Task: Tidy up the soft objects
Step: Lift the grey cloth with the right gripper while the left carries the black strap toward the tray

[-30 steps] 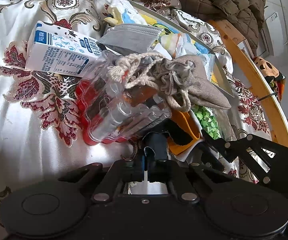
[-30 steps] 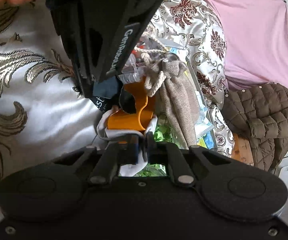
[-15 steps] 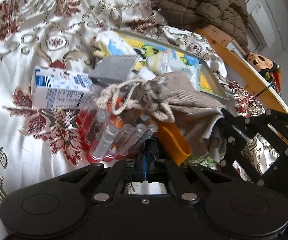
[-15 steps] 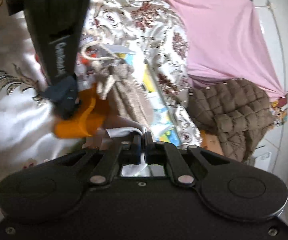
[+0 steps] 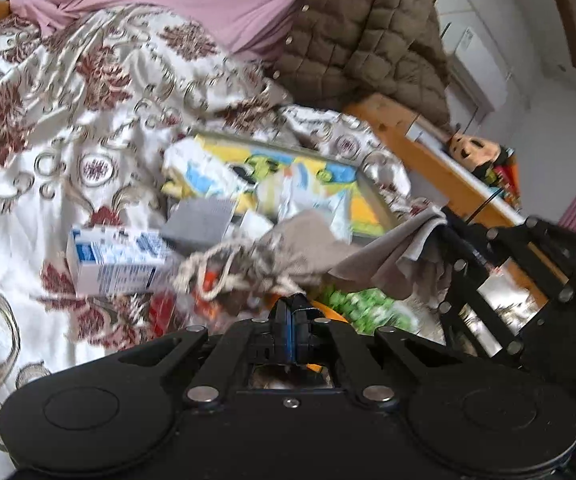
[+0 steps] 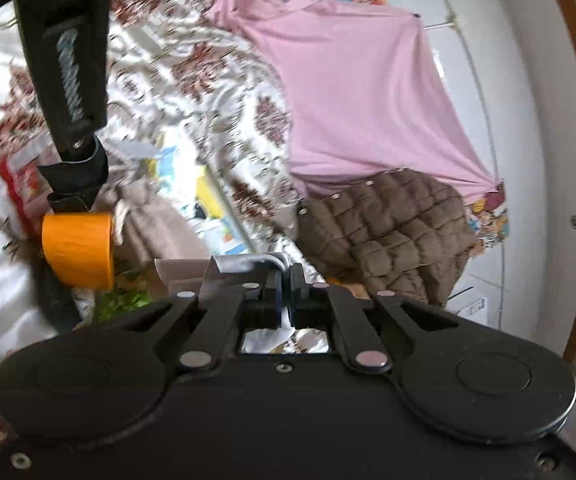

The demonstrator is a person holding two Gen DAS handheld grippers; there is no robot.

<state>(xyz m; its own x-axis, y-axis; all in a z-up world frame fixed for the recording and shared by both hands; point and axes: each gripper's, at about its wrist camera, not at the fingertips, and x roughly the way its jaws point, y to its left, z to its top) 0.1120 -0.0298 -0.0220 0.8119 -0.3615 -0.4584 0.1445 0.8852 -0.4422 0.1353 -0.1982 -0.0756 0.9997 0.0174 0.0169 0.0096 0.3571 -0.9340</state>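
Note:
My left gripper (image 5: 291, 306) is shut on the rim of an orange cup (image 6: 78, 250), which hangs below it in the right wrist view. My right gripper (image 6: 286, 276) is shut on a grey-white cloth (image 6: 244, 264); in the left wrist view that cloth (image 5: 391, 256) stretches up to the right gripper. A beige drawstring pouch (image 5: 280, 256), a grey face mask (image 5: 202, 220) and a green patterned cloth (image 5: 355, 304) lie in the pile on the floral bedspread (image 5: 48, 128).
A blue-and-white carton (image 5: 116, 262), a clear pack with red parts (image 5: 168, 304) and a cartoon picture frame (image 5: 288, 176) lie in the pile. A brown quilted jacket (image 5: 363, 36) and a pink cloth (image 6: 351, 92) lie behind. The wooden bed edge (image 5: 427, 156) is to the right.
Both grippers have lifted and pulled back from the pile. The left carries the orange cup up and the right draws the grey-white cloth up.

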